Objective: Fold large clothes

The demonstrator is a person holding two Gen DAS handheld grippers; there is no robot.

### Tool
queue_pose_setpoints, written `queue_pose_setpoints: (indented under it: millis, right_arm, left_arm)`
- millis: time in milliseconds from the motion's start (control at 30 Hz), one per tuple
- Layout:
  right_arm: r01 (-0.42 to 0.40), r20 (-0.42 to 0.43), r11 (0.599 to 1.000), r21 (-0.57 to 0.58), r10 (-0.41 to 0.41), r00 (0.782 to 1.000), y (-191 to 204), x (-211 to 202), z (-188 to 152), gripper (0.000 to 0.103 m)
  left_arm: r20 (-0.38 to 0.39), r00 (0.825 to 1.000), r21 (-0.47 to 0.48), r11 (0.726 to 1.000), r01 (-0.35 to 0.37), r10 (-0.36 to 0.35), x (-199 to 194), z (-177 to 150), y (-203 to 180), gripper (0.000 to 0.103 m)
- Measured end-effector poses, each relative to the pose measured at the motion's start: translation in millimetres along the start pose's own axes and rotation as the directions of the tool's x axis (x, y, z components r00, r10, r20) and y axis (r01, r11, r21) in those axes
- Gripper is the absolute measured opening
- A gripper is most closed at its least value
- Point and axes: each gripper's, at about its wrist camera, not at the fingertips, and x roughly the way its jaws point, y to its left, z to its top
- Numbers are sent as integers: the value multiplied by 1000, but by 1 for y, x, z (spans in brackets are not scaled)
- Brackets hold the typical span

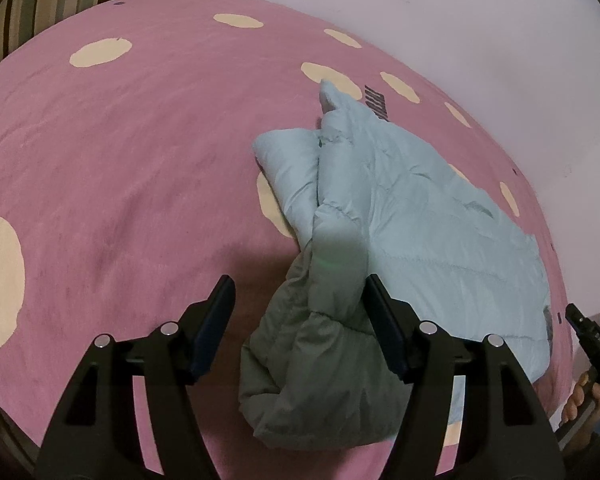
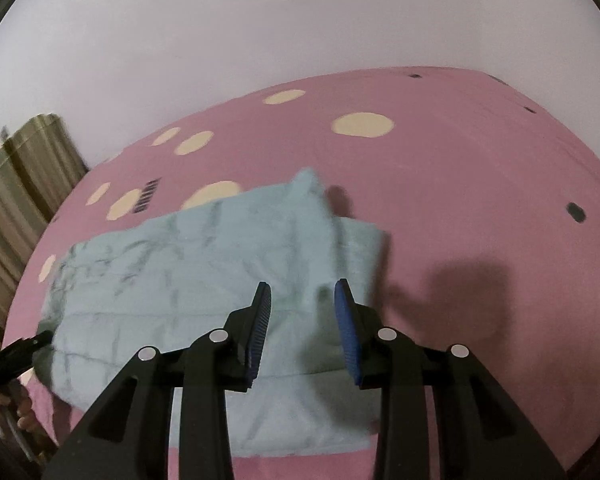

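Two gaping tools (image 1: 298, 300) (image 2: 302, 312) above blue jacket (image 1: 400, 208) (pink bedspread (image 1: 120, 160)).

Left hand-held gripper (image 1: 298, 304) gapes above puffy jacket (image 1: 400, 216).

Cloth on cloth, matt plastic above

The quilted jacket (image 1: 400, 208) looked smooth and faintly sheened; the dotted pink sheet (image 1: 140, 160) looked soft, matt, slightly napped.
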Motion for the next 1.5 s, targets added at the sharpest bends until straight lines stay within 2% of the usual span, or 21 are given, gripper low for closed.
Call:
queue_pose_setpoints:
  millis: [200, 333, 567, 900, 1500]
  right_arm:
    - [-119, -92, 989, -91, 111, 990, 59, 24, -4, 32]
    - [-150, -108, 977, -153, 134, 985, 100, 40, -1, 32]
    - [-166, -140, 962, -215, 138, 981, 147, 66, -4, 32]
    - [-109, -196, 958, -265, 57, 979, 158, 103, -27, 32]
    - [-85, -182, 955, -283, 33, 983, 161, 104, -34, 32]
  left_arm:
    - [-3, 1000, 11, 1000, 5, -5, 0, 1, -3, 66]
    - [0, 1000, 24, 1000, 1, -1, -1, 7, -6, 66]
    - [2, 1000, 33, 999, 6, -6, -1, 17, -8, 66]
    - [-27, 999, 36, 999, 22, -21, 15, 29, -10, 66]
    - [-74, 997, 68, 997, 23, -18, 40, 47, -19, 67]
